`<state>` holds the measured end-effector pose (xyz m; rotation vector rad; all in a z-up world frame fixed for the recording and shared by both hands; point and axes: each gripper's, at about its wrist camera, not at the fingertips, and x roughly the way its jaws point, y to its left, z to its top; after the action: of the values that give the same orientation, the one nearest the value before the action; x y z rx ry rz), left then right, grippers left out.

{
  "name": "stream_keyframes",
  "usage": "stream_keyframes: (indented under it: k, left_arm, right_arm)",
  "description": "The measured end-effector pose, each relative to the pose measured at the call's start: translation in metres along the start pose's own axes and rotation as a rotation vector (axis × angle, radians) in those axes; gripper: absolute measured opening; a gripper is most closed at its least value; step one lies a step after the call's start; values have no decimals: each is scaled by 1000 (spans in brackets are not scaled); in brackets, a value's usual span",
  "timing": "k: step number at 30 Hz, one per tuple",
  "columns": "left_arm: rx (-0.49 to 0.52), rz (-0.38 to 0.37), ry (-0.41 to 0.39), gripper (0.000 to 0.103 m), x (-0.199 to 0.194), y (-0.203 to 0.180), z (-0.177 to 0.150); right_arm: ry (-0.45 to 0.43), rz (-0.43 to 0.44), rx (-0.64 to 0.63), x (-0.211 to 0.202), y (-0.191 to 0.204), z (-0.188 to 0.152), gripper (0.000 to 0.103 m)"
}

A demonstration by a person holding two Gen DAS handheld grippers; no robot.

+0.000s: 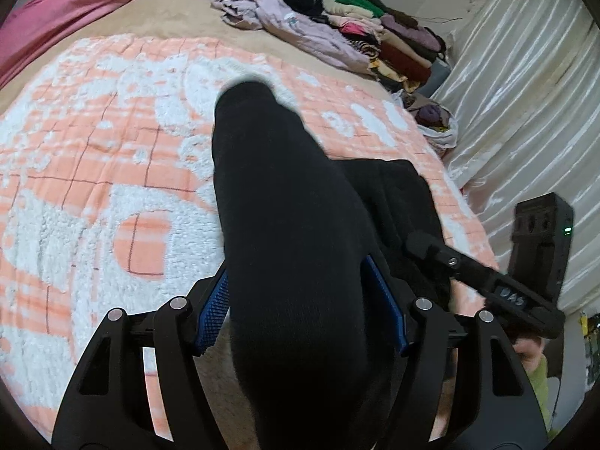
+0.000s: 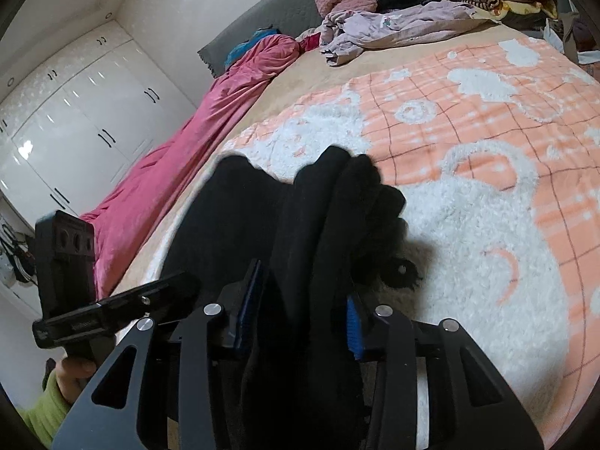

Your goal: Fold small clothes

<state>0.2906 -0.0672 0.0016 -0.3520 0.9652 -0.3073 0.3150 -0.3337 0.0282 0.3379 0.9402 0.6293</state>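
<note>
Both grippers clamp soft black knit garment (image 1: 285, 195) — left gripper (image 1: 300, 311) on a smooth tube, right gripper (image 2: 300, 311) on bunched folds. Beneath lies a fluffy orange-and-white checked blanket (image 1: 93, 157) on the bed.

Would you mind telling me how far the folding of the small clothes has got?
Done: nothing visibly folded on the orange blanket. In hand: the left gripper and right gripper both clamp the black garment. Left: folding it, then the lilac garment.
</note>
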Motion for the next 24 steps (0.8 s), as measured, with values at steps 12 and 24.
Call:
stream_keyframes:
  k: [12, 24]
  left_arm:
    - [-16, 45, 6, 66, 2, 17, -13]
    - [30, 91, -97, 94, -48, 3, -31]
  right_arm:
    - [36, -215, 4, 16, -14, -6, 60]
    - [-180, -272, -122, -60, 35, -28, 97]
